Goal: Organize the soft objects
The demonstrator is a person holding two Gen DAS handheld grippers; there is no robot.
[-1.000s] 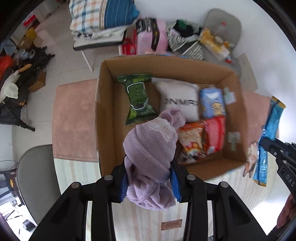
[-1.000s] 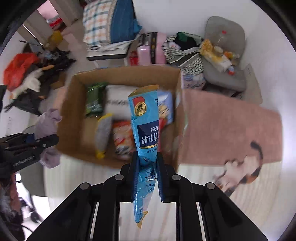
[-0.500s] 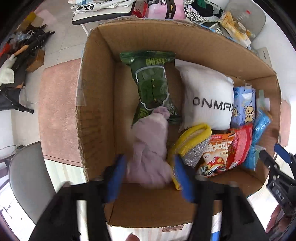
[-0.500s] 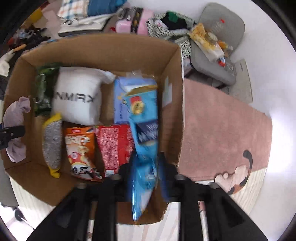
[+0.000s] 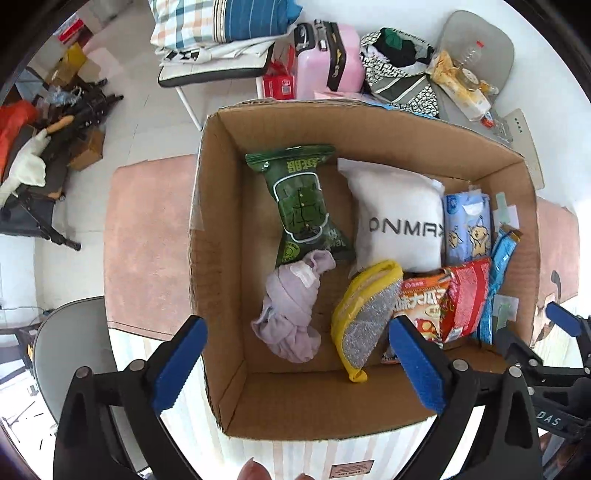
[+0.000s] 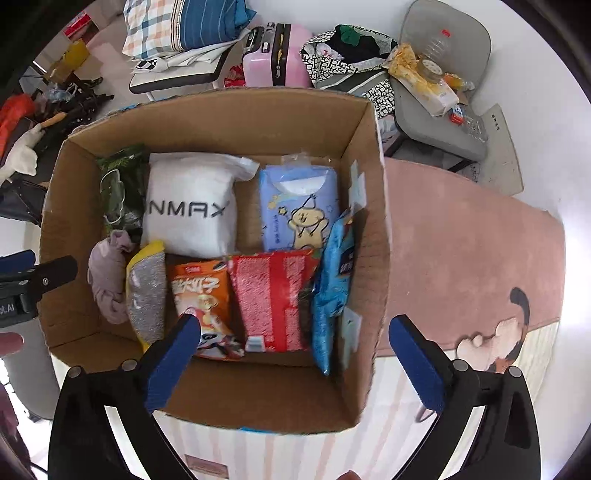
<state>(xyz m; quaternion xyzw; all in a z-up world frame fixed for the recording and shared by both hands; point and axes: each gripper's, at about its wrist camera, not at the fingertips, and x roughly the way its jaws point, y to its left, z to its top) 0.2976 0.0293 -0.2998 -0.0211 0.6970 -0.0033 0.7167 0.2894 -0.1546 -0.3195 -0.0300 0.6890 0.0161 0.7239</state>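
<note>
An open cardboard box (image 5: 218, 229) (image 6: 373, 206) holds soft goods. A lilac cloth (image 5: 291, 314) (image 6: 107, 284) lies on its floor beside a yellow and silver scrub pad (image 5: 362, 321) (image 6: 146, 295). A blue packet (image 6: 332, 284) (image 5: 498, 280) leans against the right wall. Also inside are a green pack (image 5: 303, 203), a white pillow pack (image 5: 399, 221) (image 6: 192, 210), a blue tissue pack (image 6: 299, 206), an orange snack bag (image 6: 203, 299) and a red bag (image 6: 277, 295). My left gripper (image 5: 295, 365) is open and empty above the box's near edge. My right gripper (image 6: 295, 365) is open and empty above the near right corner.
The box stands on a pink rug (image 6: 461, 258) over a striped surface (image 6: 399, 417). Behind it are a pink suitcase (image 5: 328, 62), folded bedding on a chair (image 5: 221, 33) and a grey chair with clutter (image 6: 439, 74). A grey seat (image 5: 70, 350) is at the left.
Both grippers have opened. The lilac cloth dropped from the left one onto the box floor and the blue packet left the right one against the right wall. Both grippers have pulled back.
</note>
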